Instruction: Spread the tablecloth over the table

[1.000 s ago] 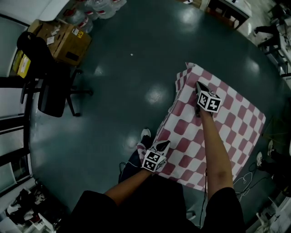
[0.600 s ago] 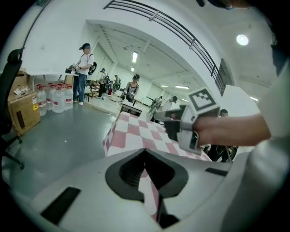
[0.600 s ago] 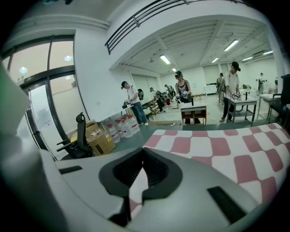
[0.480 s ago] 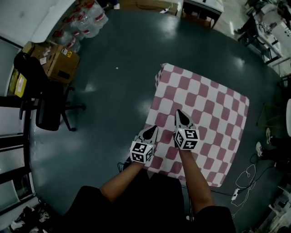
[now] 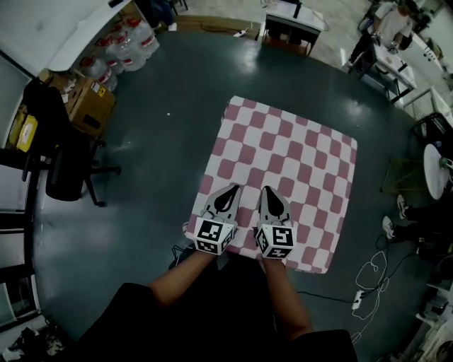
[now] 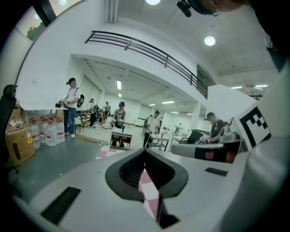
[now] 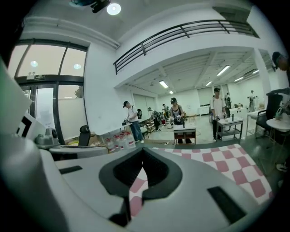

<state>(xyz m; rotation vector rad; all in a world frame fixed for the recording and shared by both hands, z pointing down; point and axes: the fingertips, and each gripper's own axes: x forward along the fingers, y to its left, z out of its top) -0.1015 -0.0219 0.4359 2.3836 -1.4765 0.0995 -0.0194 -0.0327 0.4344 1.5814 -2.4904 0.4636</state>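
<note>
The pink-and-white checked tablecloth (image 5: 283,162) lies flat over the table, its four corners showing in the head view. My left gripper (image 5: 230,189) and right gripper (image 5: 267,189) sit side by side over the cloth's near edge, pointing away from me. Both have their jaws together. The left gripper (image 6: 145,152) shows a strip of the tablecloth (image 6: 149,186) through the hollow behind its tips. In the right gripper view the right gripper (image 7: 144,152) looks along the tablecloth (image 7: 217,158), which stretches ahead. I see no cloth pinched at either tip.
A black office chair (image 5: 60,162), cardboard boxes (image 5: 88,106) and water bottles (image 5: 117,46) stand at the left. A small desk (image 5: 290,21) is beyond the table. Cables (image 5: 371,276) trail on the floor at the right. People (image 7: 176,113) stand in the background.
My right gripper drew back from the far part of the cloth to the near edge beside the left one. The bunched far-left corner now lies flat.
</note>
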